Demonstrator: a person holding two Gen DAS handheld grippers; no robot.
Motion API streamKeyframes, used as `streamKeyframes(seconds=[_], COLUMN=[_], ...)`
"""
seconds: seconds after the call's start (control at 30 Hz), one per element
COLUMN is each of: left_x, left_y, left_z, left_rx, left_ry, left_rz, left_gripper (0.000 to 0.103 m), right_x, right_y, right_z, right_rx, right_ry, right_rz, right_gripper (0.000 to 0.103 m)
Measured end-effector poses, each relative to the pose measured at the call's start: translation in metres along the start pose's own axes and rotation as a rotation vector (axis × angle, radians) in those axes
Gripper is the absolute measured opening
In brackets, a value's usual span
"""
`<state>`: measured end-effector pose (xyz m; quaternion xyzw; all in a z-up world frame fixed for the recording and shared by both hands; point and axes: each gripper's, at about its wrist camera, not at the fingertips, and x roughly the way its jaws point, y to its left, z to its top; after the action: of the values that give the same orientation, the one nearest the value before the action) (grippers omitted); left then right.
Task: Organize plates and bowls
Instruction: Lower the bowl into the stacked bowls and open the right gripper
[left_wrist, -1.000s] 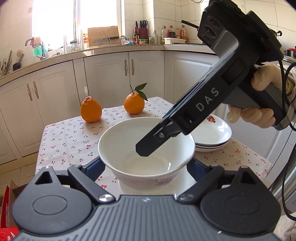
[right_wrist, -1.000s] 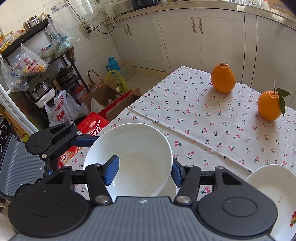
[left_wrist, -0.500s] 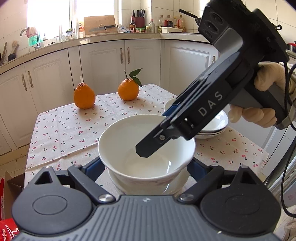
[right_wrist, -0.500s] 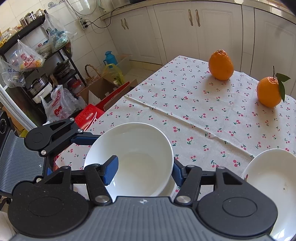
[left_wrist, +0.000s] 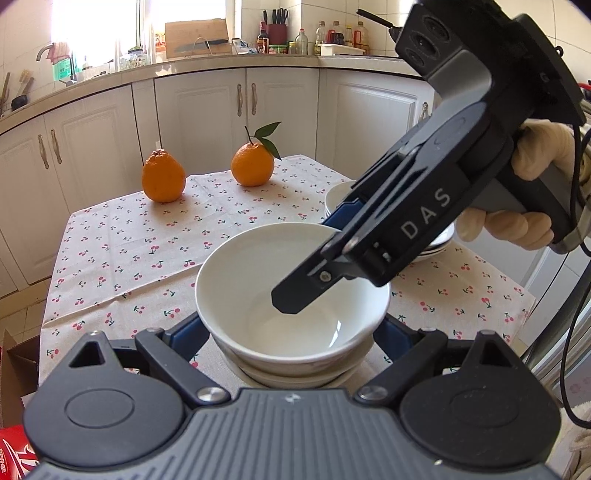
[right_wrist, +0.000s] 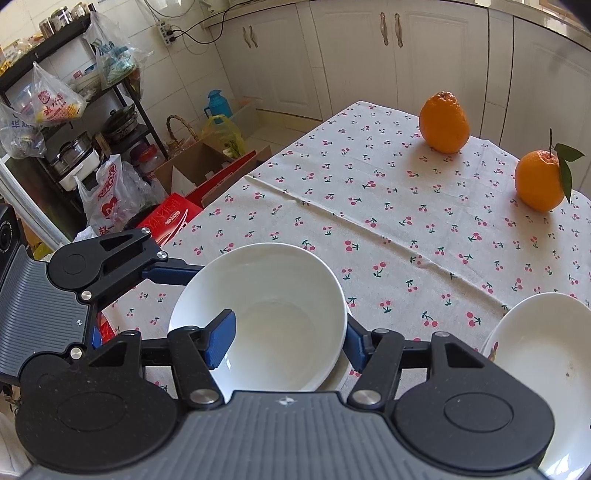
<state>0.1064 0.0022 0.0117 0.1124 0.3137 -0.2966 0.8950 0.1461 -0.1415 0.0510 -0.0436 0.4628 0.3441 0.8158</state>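
Note:
A white bowl (left_wrist: 251, 266) (right_wrist: 280, 295) sits nested on a low stack of white dishes (left_wrist: 295, 376) at the table's near edge. My left gripper (left_wrist: 291, 332) is shut on the bowl, its blue pads against the lower sides. One left finger (right_wrist: 173, 272) reaches the bowl's far-left rim. My right gripper (right_wrist: 288, 343) (left_wrist: 310, 262) comes in from the right, held by a gloved hand (left_wrist: 535, 155). One pad is inside the bowl, the other just outside its wall. Its jaws are opening, and the outer pad stands a little off the rim.
A second stack of white plates (left_wrist: 436, 243) (right_wrist: 535, 350) lies to the right. Two oranges (left_wrist: 163, 181) (left_wrist: 252, 164) stand at the far side of the cherry-print tablecloth (right_wrist: 369, 206). Boxes and bags (right_wrist: 177, 206) crowd the floor beside a shelf rack (right_wrist: 74, 122).
The bowl has kept its place between both grippers. The dishes under it show more now, and the oranges sit higher in the left wrist view. The right gripper's pads have spread slightly.

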Motion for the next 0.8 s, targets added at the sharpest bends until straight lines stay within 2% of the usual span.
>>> streamKeyframes(seconds=[0.3, 0.43, 0.57, 0.8], left_x=[0.001, 0.001, -0.004, -0.015], left_y=[-0.001, -0.003, -0.001, 0.001], left_z=[-0.002, -0.002, -0.005, -0.011], left_rx=[0.004, 0.024, 0.018, 0.041], left_ry=[0.003, 0.004, -0.002, -0.001], left_rz=[-0.002, -0.003, -0.029, -0.036], left_gripper=[0.094, 0.095, 0.097, 0.1], right_x=[0.002, -0.003, -0.011, -0.023], right_y=[0.002, 0.004, 0.006, 0.018], right_z=[-0.001, 0.001, 0.005, -0.003], right_rx=[-0.015, -0.024, -0.036, -0.118], right_ry=[-0.006, -0.037, -0.066, -0.104], right_rz=[-0.008, -0.017, -0.014, -0.094], right_gripper=[0.073, 0.093, 0.096, 0.103])
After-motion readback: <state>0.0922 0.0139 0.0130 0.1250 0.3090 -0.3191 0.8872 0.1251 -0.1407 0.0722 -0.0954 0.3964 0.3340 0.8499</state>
